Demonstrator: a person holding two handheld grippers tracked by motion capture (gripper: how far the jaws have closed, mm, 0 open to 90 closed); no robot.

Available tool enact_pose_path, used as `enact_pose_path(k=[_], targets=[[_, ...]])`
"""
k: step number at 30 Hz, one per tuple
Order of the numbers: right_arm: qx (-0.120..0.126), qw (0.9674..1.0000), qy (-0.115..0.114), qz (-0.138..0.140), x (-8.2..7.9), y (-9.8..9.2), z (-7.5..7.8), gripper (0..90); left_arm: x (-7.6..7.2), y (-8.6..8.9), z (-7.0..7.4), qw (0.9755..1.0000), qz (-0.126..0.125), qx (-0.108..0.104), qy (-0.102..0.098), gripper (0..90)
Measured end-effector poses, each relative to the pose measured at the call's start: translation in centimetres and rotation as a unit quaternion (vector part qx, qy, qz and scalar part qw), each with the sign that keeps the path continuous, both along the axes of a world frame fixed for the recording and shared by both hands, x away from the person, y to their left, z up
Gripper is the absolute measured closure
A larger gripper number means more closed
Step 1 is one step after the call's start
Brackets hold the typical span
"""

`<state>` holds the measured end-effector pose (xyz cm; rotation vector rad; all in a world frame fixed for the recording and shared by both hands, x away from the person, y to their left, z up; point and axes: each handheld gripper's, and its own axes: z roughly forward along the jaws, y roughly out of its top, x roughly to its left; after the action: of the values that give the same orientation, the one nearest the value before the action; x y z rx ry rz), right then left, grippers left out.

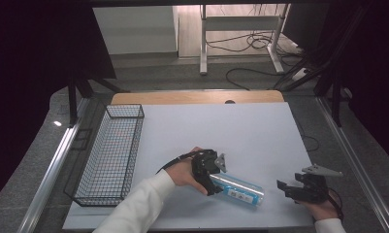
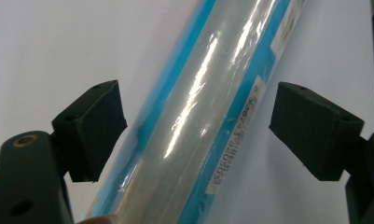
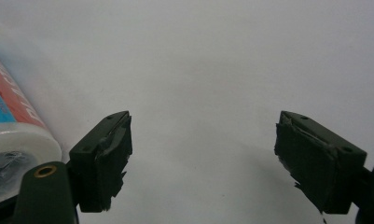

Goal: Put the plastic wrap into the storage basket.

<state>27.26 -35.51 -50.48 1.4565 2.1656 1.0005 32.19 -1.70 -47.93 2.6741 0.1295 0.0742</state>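
Observation:
A clear tube (image 1: 240,190) with blue print and a white label lies on the white table sheet (image 1: 221,131), near the front edge. My left gripper (image 1: 215,187) stands over the tube's left end. In the left gripper view the tube (image 2: 208,70) runs slantwise between the jaws of the left gripper (image 2: 198,126). A gap shows at the right pad (image 2: 315,130), so the jaws are open around the tube. My right gripper (image 1: 285,189) rests at the front right, apart from the tube, and is open. In the right gripper view nothing lies between the jaws of the right gripper (image 3: 203,144), and the tube's round end (image 3: 12,140) shows at the far left.
A black wire basket (image 1: 125,108) stands along the left side of the sheet. Bare white sheet stretches behind and between the two grippers. A wooden strip (image 1: 197,97) borders the sheet's far edge, with floor cables beyond it.

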Motion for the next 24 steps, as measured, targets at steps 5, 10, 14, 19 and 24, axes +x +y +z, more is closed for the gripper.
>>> enact_pose_path(k=[5, 10, 14, 19, 24], targets=[[0.001, 1.0, 0.003, -0.002, 0.0, 0.0, 0.0, 19.5, 0.2, -0.8, -0.8, 0.9997, -0.017, 0.015, -0.002, 14.9], [0.0, 0.9999, 0.009, -0.007, 0.1, 0.0, -0.1, 19.8, 0.0, -1.7, -1.8, 0.9983, -0.028, 0.049, -0.017, 15.0], [0.0, 0.9999, 0.01, -0.012, 0.1, -0.1, -0.2, 20.2, 0.2, -1.8, -1.8, 0.9981, -0.029, 0.053, -0.014, 17.3], [0.001, 0.9999, 0.011, -0.012, 0.1, -0.2, -0.2, 20.2, 0.5, -1.8, -1.7, 0.9979, -0.036, 0.055, -0.006, 18.0], [0.0, 0.9999, 0.011, -0.012, 0.1, -0.2, -0.2, 20.2, 0.7, -1.8, -1.8, 0.9979, -0.039, 0.052, -0.001, 18.2]])
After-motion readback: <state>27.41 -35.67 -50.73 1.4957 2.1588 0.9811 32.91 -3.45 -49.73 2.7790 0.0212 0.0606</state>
